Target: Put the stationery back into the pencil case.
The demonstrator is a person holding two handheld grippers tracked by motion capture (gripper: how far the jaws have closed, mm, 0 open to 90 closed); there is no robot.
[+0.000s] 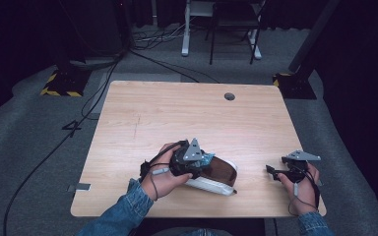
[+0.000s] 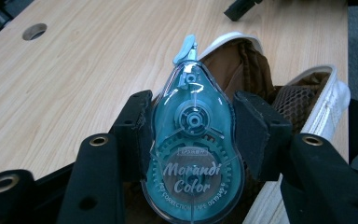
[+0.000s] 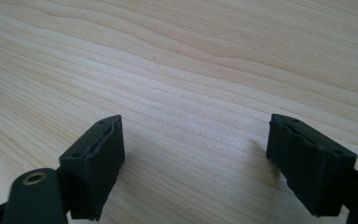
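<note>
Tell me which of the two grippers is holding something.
The left gripper: its fingers clamp a teal correction tape over the open pencil case. The right gripper is open above the table.

In the left gripper view, the correction tape (image 2: pixel 193 144) between the left tongs (image 2: pixel 193 133) hides much of the pouch's (image 2: pixel 328 102) brown inside. The picture's bottom edge cuts off the tape's base. Its small print is unreadable.

- A light wooden table (image 1: pixel 142 118) with a round cable hole (image 1: pixel 230 96) near its far edge.
- Black cables (image 1: pixel 54 147) trailing across grey carpet.
- A dark chair (image 1: pixel 234 19) beyond the table.
</note>
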